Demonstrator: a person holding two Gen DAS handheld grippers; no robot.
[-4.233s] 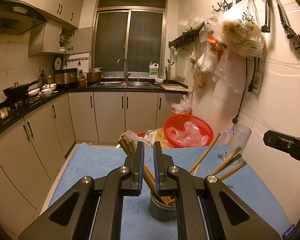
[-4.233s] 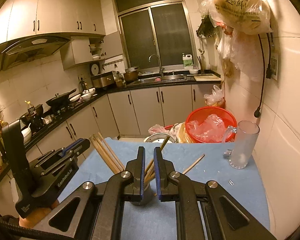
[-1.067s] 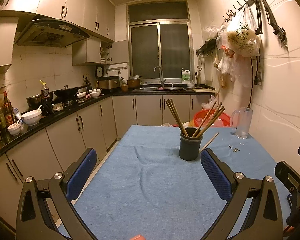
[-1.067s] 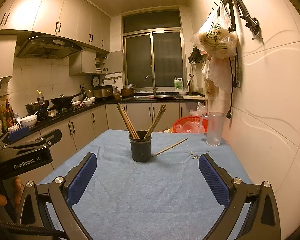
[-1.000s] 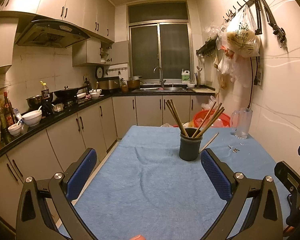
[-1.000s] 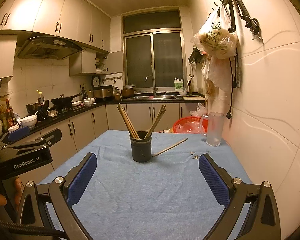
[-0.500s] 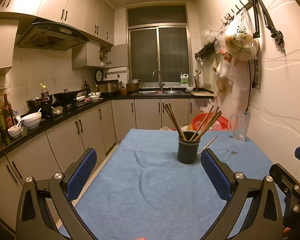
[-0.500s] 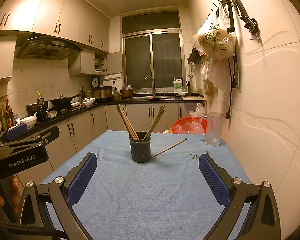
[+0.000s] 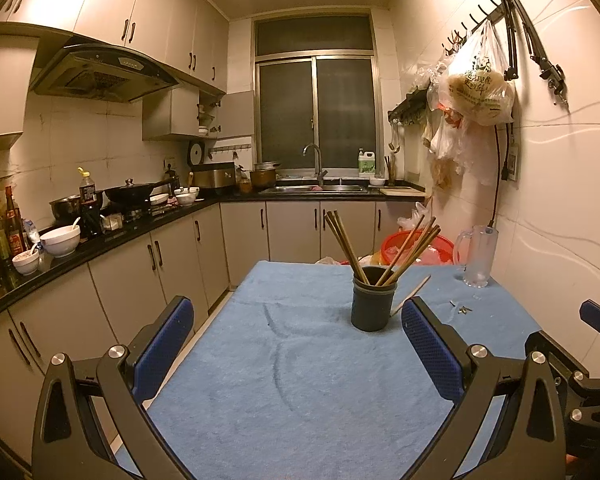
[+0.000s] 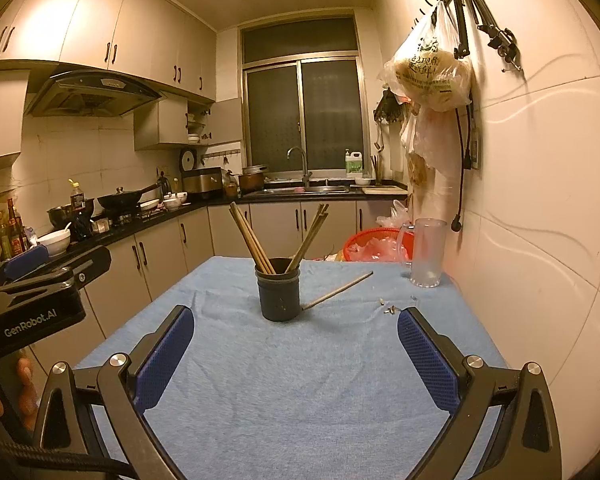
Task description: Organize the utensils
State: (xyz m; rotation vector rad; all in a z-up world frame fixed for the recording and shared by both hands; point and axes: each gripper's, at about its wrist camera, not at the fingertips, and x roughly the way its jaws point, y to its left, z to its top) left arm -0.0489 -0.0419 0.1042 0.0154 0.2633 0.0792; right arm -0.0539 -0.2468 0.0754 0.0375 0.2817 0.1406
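Chopsticks gathered in cup; one stick left out.

Both the left gripper [image 9: 296, 348] and right gripper [image 10: 294, 350] are held with jaws wide apart and empty, drawn well back from the cup [image 10: 279, 294] over which they were closed seconds ago. The chopsticks [image 10: 252, 240] now stand in the cup, ahead of the jaws. One loose chopstick [image 10: 338, 290] lies beside it on the blue cloth [image 10: 300, 380], judged the remaining piece.

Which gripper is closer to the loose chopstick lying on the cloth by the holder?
Right, I judge. The right gripper faces the loose chopstick slightly right of center; the left gripper stands further left, with the chopstick beyond its right finger.
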